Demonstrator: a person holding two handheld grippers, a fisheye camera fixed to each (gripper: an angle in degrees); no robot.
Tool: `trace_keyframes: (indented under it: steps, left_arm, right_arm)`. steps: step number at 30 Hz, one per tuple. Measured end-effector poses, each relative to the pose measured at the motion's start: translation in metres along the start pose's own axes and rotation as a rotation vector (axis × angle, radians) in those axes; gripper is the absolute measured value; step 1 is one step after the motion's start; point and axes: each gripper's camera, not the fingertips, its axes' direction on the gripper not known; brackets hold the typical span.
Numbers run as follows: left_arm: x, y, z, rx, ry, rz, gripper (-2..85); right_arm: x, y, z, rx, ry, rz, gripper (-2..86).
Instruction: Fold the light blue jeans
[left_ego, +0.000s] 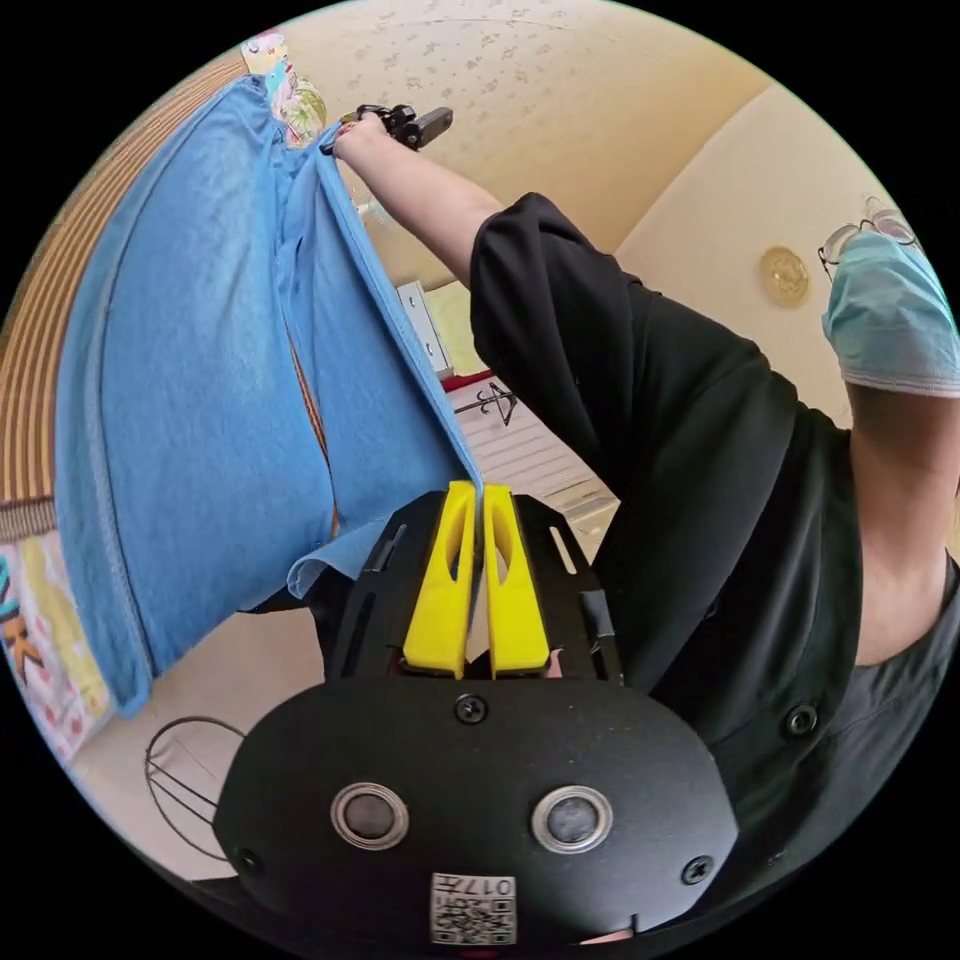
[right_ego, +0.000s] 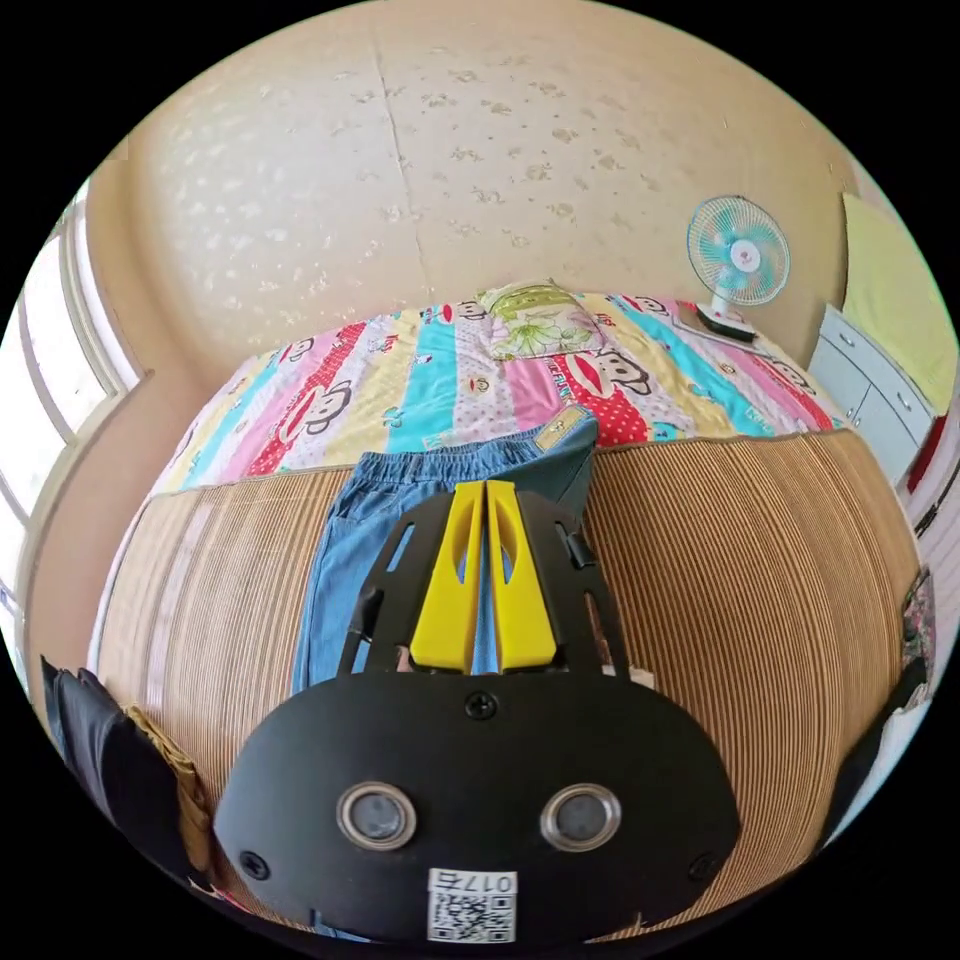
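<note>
The light blue jeans hang in the air above the striped bamboo mat of the bed, stretched between the two grippers. The left gripper has its yellow jaws pressed together on one edge of the jeans, beside the person's black shirt. The right gripper likewise pinches the denim near the waistband, the cloth trailing down toward the mat before the cartoon-print bedsheet.
</note>
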Motion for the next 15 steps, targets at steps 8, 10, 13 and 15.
trace_keyframes:
  steps: [8, 10, 13, 15]
  left_arm:
    - [-0.028, 0.032, -0.053, 0.067, -0.126, -0.097, -0.9]
    - [-0.032, 0.038, -0.054, 0.072, -0.181, -0.112, -0.9]
    - [-0.045, 0.042, -0.051, 0.044, -0.309, -0.15, -0.9]
    - [-0.052, 0.041, -0.049, 0.051, -0.312, -0.147, -0.9]
  right_arm:
    - [-0.131, 0.059, 0.063, -0.07, -0.274, -0.141, 0.4]
    - [-0.14, 0.076, 0.08, -0.108, -0.317, -0.121, 0.4]
    - [-0.138, 0.098, 0.098, -0.164, -0.374, -0.063, 0.6]
    - [-0.136, 0.105, 0.096, -0.197, -0.404, -0.092, 0.7]
